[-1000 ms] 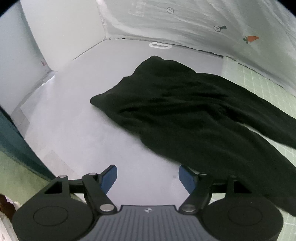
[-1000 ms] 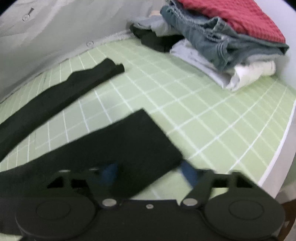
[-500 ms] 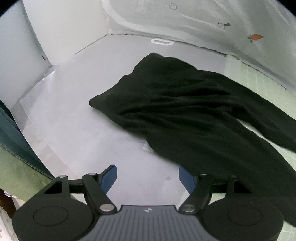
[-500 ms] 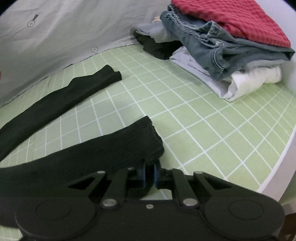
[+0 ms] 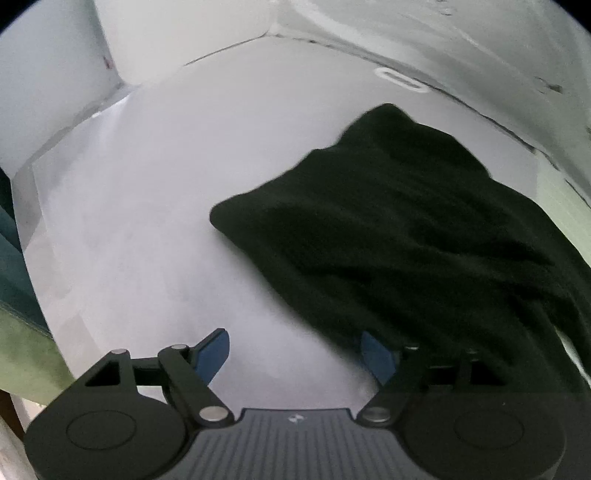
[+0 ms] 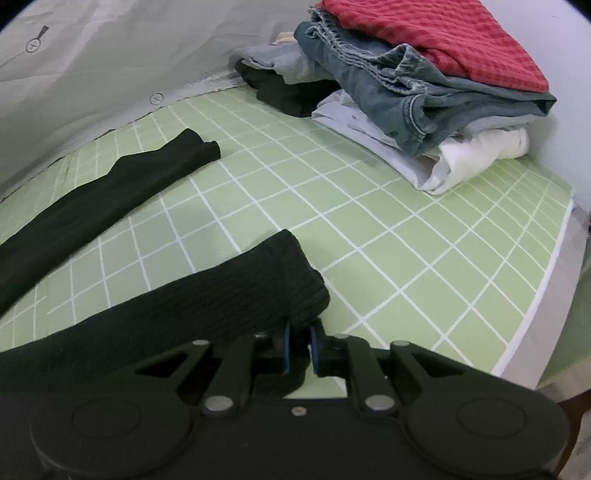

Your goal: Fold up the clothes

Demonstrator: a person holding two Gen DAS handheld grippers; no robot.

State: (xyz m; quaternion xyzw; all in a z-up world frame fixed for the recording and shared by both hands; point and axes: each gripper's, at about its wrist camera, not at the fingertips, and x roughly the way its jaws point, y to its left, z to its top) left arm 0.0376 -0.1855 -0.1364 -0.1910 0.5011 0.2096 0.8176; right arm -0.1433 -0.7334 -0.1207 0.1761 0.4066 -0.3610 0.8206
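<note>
White sheeting (image 5: 461, 33) backs the bench (image 5: 155, 229), which is pale grey on the left wrist view and covered by a green gridded mat (image 6: 388, 229) on the right wrist view. Black garment (image 5: 406, 236) lies spread and rumpled across the bench, its body on the grey part and two long narrow parts reaching onto the mat. Left hand-held gripper (image 5: 295, 354) hangs above the grey surface with jaws wide and opening; nothing lies between them, though the right-hand finger (image 5: 376, 354) sits just at the garment's near edge. Right hand-held gripper (image 6: 298, 349) has its blue pads (image 6: 285, 347) nearly together, easing apart slightly, and pinching the ribbed cuff (image 6: 280, 280) of the nearer long part. The farther long part (image 6: 110, 192) lies flat on the mat, apart from the first. Folded pile (image 6: 424, 81) stands at the mat's far corner: red on top, denim beneath, white at the bottom.
</note>
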